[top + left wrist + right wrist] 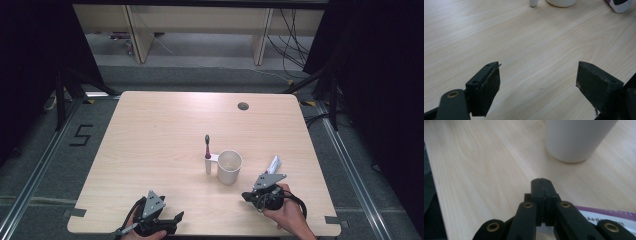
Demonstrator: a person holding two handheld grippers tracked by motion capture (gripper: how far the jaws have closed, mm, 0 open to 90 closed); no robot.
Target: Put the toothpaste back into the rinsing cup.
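Right gripper (541,185), jaws pressed together and holding nothing, is hovering beside the white cup (229,167), toothpaste tube (273,164) lying ungrasped.

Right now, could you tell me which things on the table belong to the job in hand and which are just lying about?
In the job:
- white cup
- toothpaste tube, under the shut right gripper
- toothbrush, upright in its white holder beside the cup

Lying about:
- cable hole in the table
- cables on the floor behind
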